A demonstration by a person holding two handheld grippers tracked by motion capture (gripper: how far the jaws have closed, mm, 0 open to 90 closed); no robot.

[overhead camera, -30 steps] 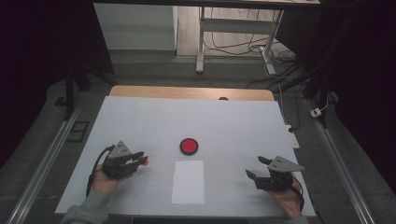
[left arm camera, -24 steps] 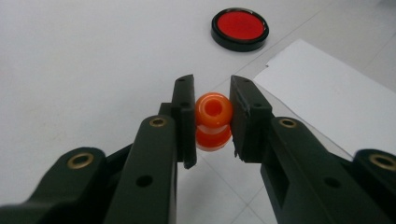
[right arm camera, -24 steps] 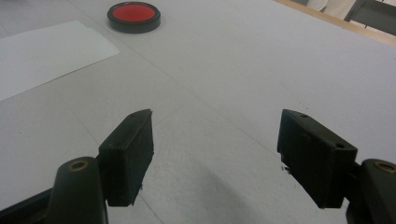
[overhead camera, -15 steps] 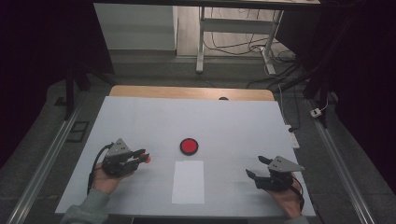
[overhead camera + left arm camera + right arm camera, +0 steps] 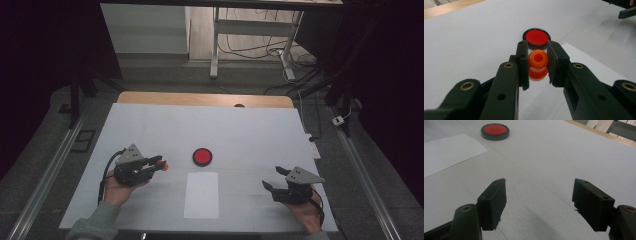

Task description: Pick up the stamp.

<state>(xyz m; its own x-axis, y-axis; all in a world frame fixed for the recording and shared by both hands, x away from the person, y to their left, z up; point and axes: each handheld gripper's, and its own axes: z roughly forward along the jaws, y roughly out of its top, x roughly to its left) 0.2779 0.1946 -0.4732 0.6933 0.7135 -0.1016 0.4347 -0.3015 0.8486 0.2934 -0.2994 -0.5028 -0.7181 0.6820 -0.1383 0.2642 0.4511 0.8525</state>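
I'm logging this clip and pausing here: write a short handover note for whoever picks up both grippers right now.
Left gripper: shut on the orange bead, held above the white table cover, pointing toward the red disc.
Right gripper: open, nothing between its fingers, hovering over the cover near the front right.
White paper sheet: flat in front of the red disc, nothing on it.
Done: bead is picked up.
Left: probably carry the bead over to the disc or the sheet and release it; which one is meant cannot be told from here.

Glossy orange plastic bead [image 5: 538, 59]
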